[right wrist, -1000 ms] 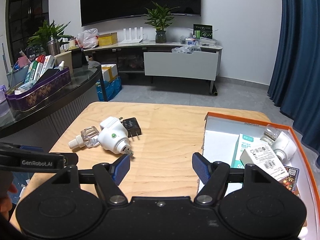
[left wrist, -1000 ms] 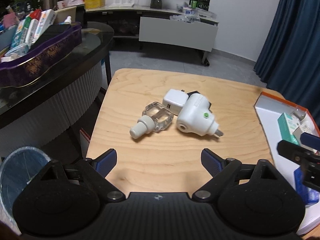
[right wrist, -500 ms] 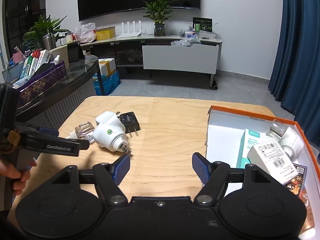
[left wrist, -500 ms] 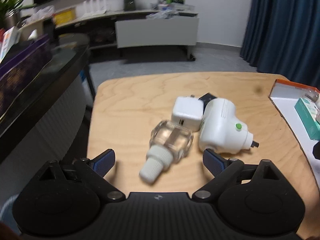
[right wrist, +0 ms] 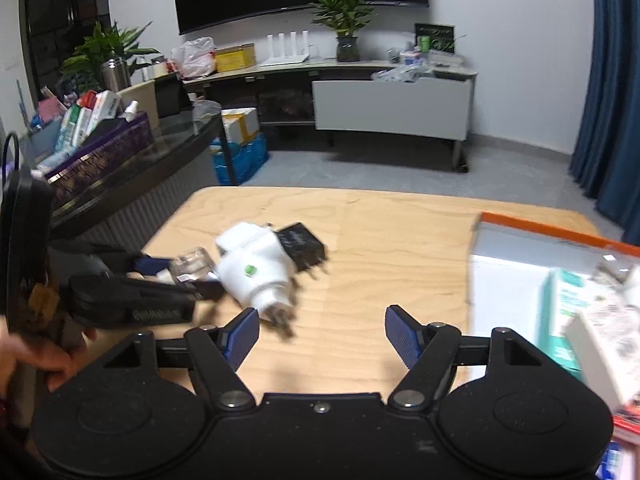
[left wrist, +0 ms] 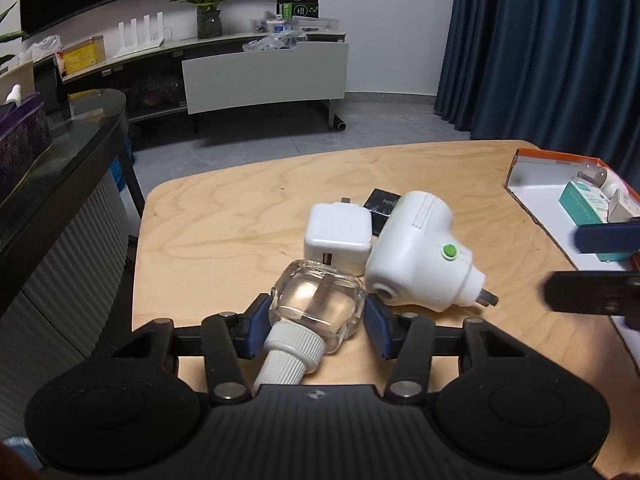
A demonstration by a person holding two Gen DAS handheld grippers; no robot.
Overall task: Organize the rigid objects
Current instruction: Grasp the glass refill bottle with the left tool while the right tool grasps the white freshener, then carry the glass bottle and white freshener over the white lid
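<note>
Sorting stands part done, by the look of it: the orange-rimmed box at the right of the wooden table already holds a teal carton, a white barcoded carton and a small bottle with a white plug body at its far corner, while four loose pieces remain grouped at the table's middle. Item in hand: a clear glass bottle, squarish with rounded corners, seemingly empty or filled with clear liquid, with a ribbed white screw cap pointing toward the near edge; it lies on its side on the table between the blue pads of the left gripper, whose jaws are closing and appear to press on its two sides. It has not yet been lifted. Just right of the bottle, touching or nearly so: a white plug-in unit with a green button and metal prongs. Just beyond the bottle: a white square charger. Behind the unit, partly hidden: a black adapter. The right gripper hangs above bare table near the plug-in unit's prongs, jaws apart and opening slightly, nothing between them. Remaining, as judged: carrying the bottle to the box, then the three other pieces.
</note>
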